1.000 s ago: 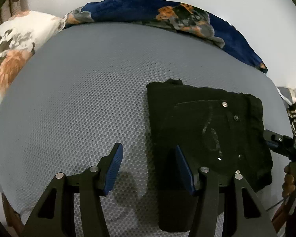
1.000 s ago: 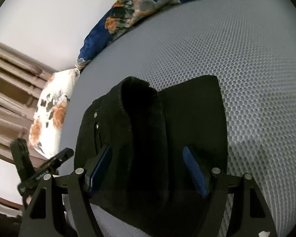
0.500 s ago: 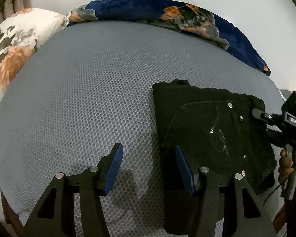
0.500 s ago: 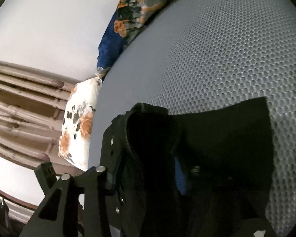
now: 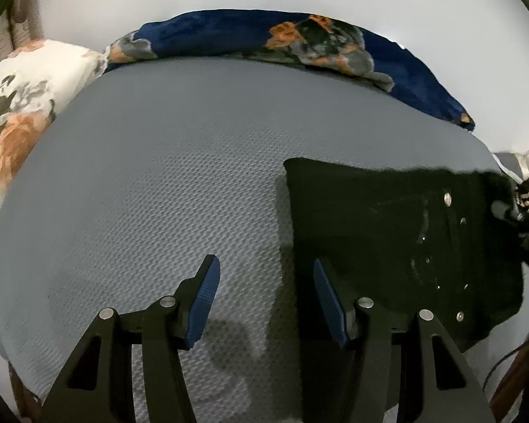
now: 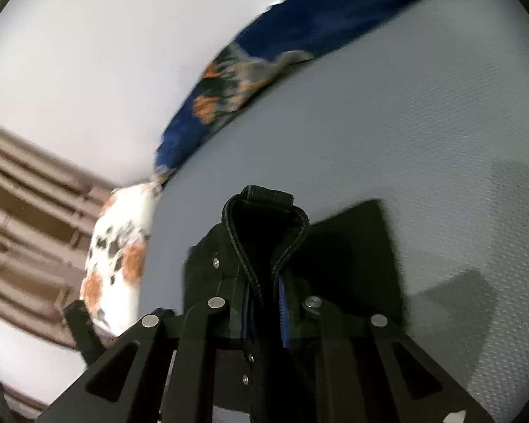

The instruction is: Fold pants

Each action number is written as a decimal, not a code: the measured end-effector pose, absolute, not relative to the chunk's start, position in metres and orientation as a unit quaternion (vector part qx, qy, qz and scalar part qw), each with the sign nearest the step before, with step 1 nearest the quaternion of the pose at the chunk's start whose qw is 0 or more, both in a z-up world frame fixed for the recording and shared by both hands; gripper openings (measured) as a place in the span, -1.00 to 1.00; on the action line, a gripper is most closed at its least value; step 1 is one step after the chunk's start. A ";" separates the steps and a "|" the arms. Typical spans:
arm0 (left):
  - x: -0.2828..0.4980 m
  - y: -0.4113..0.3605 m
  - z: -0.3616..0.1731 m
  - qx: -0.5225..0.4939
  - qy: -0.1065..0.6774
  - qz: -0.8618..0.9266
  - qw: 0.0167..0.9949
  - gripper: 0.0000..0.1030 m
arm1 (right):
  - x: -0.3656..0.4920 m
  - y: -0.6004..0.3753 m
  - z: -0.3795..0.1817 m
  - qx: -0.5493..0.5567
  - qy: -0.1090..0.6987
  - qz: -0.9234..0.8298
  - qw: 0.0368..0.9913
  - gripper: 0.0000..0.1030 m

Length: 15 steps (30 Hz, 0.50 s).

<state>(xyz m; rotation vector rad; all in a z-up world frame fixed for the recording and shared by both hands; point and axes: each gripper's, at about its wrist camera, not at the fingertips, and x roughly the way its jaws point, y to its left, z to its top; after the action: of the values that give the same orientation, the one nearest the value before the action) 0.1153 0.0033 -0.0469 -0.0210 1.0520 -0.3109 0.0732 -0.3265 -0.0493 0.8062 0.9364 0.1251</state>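
Now the right gripper [image 6: 264,303] has its jaws closing on the waist edge of the black pants [image 5: 388,232], where a second ago they stood wide around it. That edge is lifted off the grey bed [image 5: 158,176], and more of the pants hangs spread out. Beside the pants, the left gripper [image 5: 264,292] has its jaws half open, with nothing between them, as before.

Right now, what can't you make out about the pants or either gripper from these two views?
- Black pants, left wrist view: near edge hidden behind the left gripper; right side cut off by the frame edge.
- Right gripper, right wrist view: jaws closing on the waistband; pad contact buried in dark fabric.
- Right wrist view: motion blur smears the floral pillow and blue blanket.
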 end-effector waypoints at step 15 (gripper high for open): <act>0.128 -0.035 -0.084 0.059 0.522 -0.169 0.834 0.09 | 0.056 -0.339 -0.078 0.347 0.477 -0.029 0.807 -0.33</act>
<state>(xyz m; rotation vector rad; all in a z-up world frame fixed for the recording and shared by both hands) 0.1276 -0.0346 -0.0841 0.1258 1.1049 -0.3582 0.0561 -0.3392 -0.0779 0.7419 1.0194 -0.0623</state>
